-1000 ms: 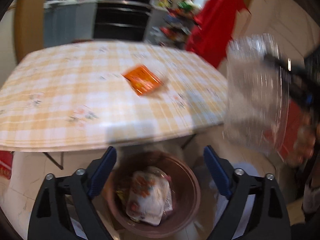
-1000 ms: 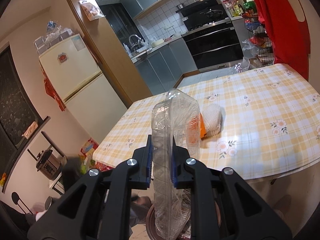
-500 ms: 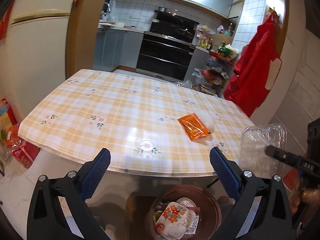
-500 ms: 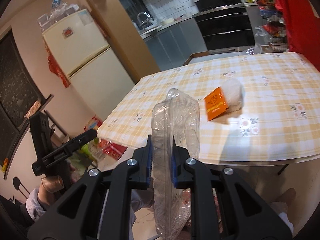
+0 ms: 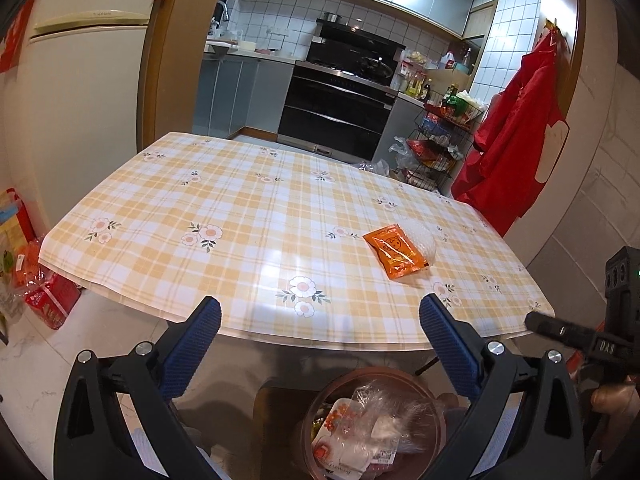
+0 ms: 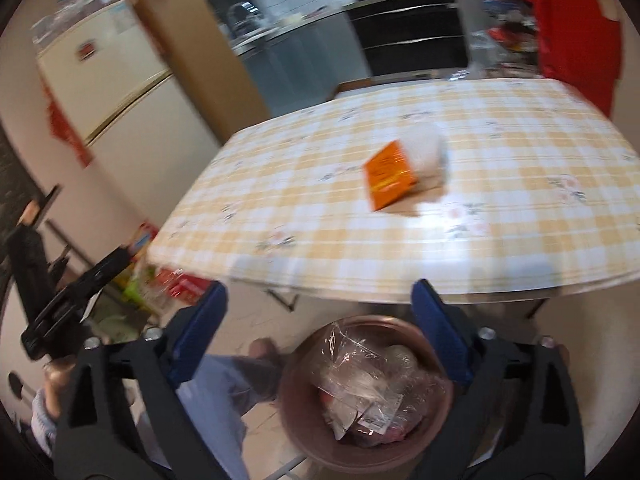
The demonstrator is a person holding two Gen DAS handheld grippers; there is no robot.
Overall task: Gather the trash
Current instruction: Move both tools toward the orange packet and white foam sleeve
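A brown trash bin (image 5: 436, 420) (image 6: 296, 420) stands on the floor below the table's near edge. In it lie a clear plastic container (image 6: 360, 372) (image 5: 396, 408) and a flowered wrapper (image 5: 340, 436). On the checked table (image 5: 240, 216) (image 6: 520, 184) lie an orange packet (image 5: 394, 256) (image 6: 390, 178) and a white foam net (image 5: 424, 240) (image 6: 426, 150) beside it. My right gripper (image 6: 320, 312) hangs over the bin, its jaws opening, nothing between them. My left gripper (image 5: 320, 328) is open and empty, at the table's near edge above the bin.
A cream fridge (image 5: 80, 100) stands at the left, red bags (image 5: 48, 296) on the floor beneath it. A red garment (image 5: 516, 152) hangs at the right by a wire rack (image 5: 436, 148). The kitchen with its oven (image 5: 336, 112) lies behind. A person's leg (image 6: 216, 392) is next to the bin.
My right gripper let go of the clear container, which now lies in the bin, and it tipped lower. My left gripper rose from over the bin and turned toward the table.
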